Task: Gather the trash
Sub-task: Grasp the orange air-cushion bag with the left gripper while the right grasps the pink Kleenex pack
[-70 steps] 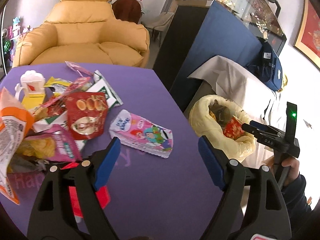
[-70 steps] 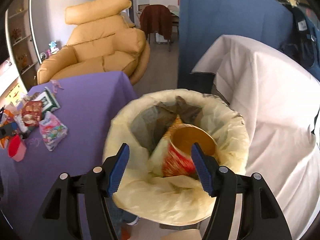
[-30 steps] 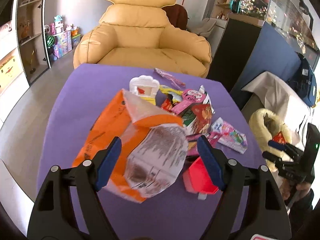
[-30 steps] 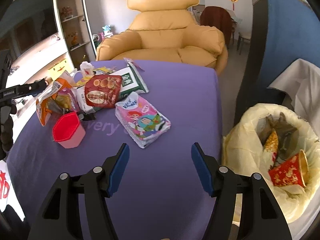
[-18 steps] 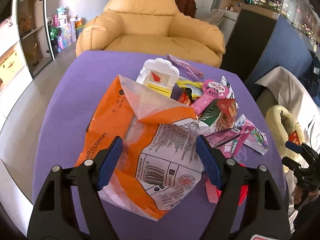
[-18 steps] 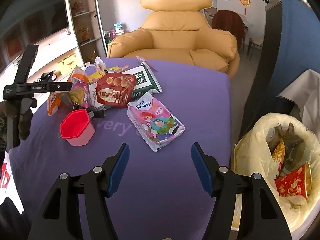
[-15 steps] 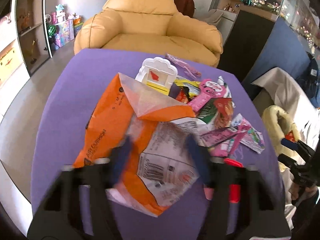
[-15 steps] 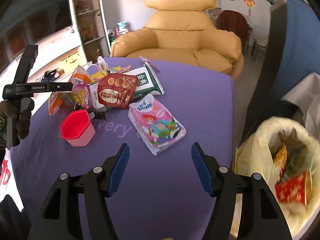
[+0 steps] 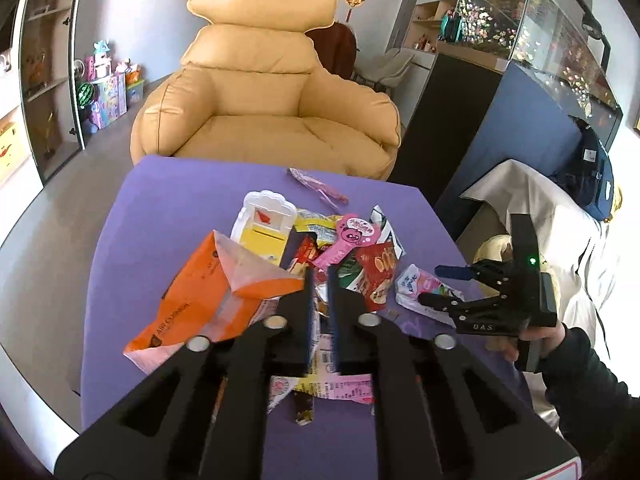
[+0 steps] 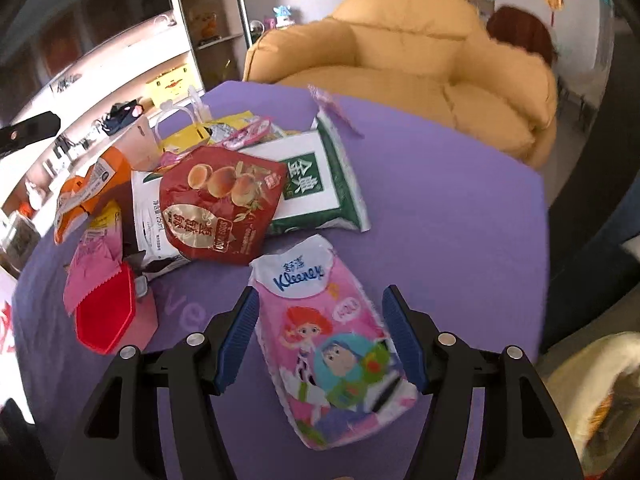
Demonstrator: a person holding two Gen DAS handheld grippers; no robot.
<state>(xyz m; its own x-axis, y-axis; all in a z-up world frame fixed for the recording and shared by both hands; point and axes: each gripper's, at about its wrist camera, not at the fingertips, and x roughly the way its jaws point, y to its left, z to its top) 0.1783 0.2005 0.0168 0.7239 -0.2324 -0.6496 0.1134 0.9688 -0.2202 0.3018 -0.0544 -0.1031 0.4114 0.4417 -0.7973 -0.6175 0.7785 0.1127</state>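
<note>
1. A purple table [image 9: 168, 184] is filling the foreground, with a tan armchair [image 9: 264, 92] sitting just behind it and shelving standing along the left wall.
2. At the far right, a yellow-lined trash bag [image 10: 592, 384] is showing beside the table; its contents are blurring out.
3. The left tongs [image 9: 319, 280] have just been closing and are now pinching the orange snack bag [image 9: 200, 292] at its printed end, above the wrapper pile.
4. The right tongs [image 10: 320, 336] are standing wide apart, straddling the pink Kleenex pack [image 10: 328, 340] lying flat on the table, pads clear of it.
5. A red cup [image 10: 108, 316] is lying tipped beside the pile.
</note>
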